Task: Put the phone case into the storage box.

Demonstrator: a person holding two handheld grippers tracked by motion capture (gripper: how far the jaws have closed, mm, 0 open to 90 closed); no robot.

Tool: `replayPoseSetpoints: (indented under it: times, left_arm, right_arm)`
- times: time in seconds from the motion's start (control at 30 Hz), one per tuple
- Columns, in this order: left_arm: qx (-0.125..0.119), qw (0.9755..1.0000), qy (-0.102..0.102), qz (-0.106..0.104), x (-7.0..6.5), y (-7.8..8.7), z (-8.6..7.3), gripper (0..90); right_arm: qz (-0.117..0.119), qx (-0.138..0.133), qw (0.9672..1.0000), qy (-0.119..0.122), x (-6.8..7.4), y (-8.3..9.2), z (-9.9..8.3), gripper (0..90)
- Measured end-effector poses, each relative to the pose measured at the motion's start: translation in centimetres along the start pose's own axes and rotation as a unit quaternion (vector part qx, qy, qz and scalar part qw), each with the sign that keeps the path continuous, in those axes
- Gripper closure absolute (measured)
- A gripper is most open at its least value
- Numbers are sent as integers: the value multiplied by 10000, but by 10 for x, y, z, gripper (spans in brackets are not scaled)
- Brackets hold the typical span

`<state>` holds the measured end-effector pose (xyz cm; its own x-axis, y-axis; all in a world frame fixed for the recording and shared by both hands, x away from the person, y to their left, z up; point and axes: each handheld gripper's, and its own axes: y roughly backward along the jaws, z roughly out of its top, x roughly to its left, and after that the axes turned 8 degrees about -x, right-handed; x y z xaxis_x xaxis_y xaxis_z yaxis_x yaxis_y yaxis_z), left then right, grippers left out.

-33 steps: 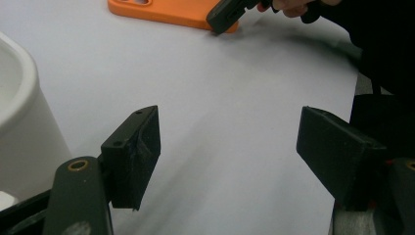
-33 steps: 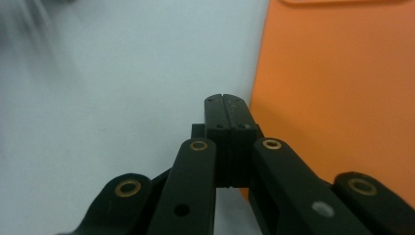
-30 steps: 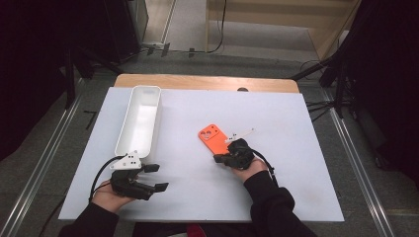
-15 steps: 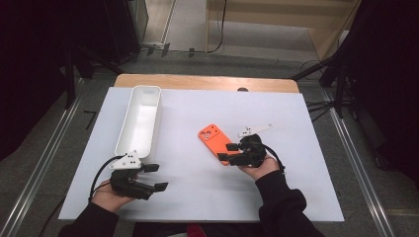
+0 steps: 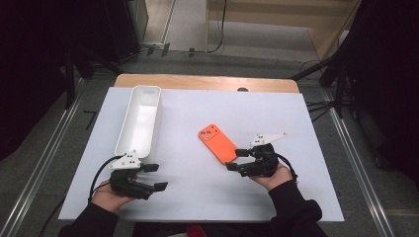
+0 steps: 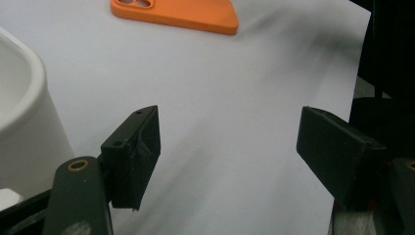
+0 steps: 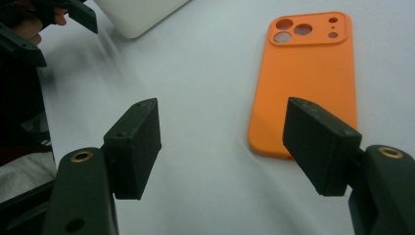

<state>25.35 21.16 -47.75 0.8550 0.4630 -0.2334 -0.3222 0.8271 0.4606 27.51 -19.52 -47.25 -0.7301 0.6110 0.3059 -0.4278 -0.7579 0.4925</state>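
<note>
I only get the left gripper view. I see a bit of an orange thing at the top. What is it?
Observer: An orange phone case, lying flat with its camera holes showing.
Operator: Is the other gripper holding it?
Observer: No. The right gripper sits just off the case's near end; its jaws have just been opening, with nothing between them.
Operator: And the white thing beside me?
Observer: A long white tray, lying lengthwise toward the table's far edge, empty inside.
</note>
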Motion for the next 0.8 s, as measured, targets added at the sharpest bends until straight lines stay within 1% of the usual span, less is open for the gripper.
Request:
replayPoseSetpoints:
  times: [0.13,0.27,0.43,0.53,0.8]
  left_arm:
    - [20,10000,-6,-6,0,0,0,248]
    - [30,10000,-13,-10,0,0,0,248]
    - [45,10000,-30,-6,0,0,0,248]
    - [45,10000,-27,5,0,-1,0,248]
    - [57,10000,-37,1,-1,-1,-1,248]
  right_arm:
    - [-12,-67,10000,-27,1,11,-6,287]
    - [-29,-85,9999,-126,0,22,-14,286]
    - [-76,-185,9995,-229,-1,34,-23,268]
    - [-86,-144,9997,-170,-2,39,-29,259]
    - [-267,-193,9990,-293,-3,55,-46,259]
